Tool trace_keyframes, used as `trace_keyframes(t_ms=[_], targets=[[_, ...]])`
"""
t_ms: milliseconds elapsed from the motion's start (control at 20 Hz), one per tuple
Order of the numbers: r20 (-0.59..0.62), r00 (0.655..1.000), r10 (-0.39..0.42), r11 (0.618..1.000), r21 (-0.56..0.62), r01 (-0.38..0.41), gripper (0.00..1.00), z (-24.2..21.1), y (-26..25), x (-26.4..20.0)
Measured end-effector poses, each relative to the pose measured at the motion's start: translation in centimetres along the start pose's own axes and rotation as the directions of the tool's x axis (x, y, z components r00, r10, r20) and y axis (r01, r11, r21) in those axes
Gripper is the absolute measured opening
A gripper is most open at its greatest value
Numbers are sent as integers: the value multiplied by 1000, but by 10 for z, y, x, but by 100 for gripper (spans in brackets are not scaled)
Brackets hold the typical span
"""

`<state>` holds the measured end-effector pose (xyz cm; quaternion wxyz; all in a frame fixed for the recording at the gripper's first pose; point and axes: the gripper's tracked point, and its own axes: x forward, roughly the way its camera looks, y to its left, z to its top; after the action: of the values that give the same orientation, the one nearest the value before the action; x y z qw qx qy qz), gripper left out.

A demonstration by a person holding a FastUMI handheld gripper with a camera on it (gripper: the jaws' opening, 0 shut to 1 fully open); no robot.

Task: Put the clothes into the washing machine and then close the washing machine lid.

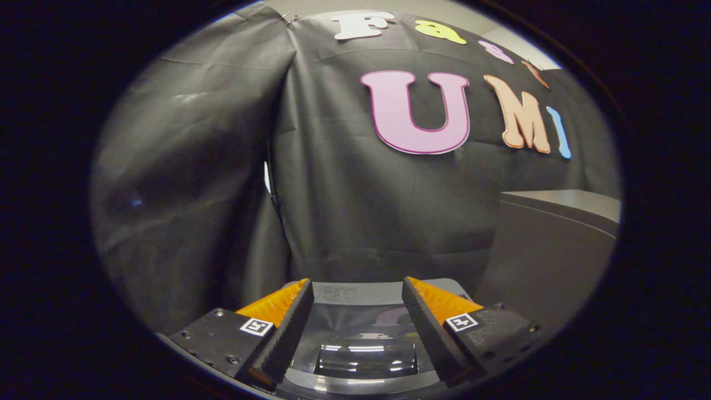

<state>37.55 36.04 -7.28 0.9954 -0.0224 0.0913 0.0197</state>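
Around you hangs the black cloth wall (355, 211) of the booth, creased and draped in folds, with a seam or gap where two panels meet ahead and to the left of your fingers. It closes off everything ahead of you, with a strip of pale ceiling or upper wall above its top edge.

To the right, beyond your right finger, stands a grey box-shaped cabinet (550, 250) with a flat, lighter top, its side close against the cloth.

Below and between your fingers lies the grey washing machine with its glossy dark lid (358, 333). The lid is down and flat, and its glass mirrors the wall above it; a curved handle recess catches bright streaks of light near your end. At the far edge of the lid sits a pale rectangular label (335, 293), but its print is too small and blurred for you to read. No brand name can be made out on the machine.

Your gripper (355, 294) hovers just above the lid with its black ribbed, orange-backed fingers (291, 328) spread wide apart, released and grasping nothing. Each finger block carries a small square black-and-white marker (256, 326) on its top face, a coded pattern rather than words.
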Motion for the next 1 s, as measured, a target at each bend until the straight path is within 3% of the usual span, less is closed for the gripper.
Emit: trace_keyframes(t_ms=[150,400,750,1000], targets=[[5,1000,-8,1000,-26,8,97,-3,-1,1],[-50,998,-25,999,35,26,97,-2,-6,-2],[-90,996,14,998,55,-10,97,3,-2,-7],[-115,993,28,996,88,-18,97,-5,-14,-46]])
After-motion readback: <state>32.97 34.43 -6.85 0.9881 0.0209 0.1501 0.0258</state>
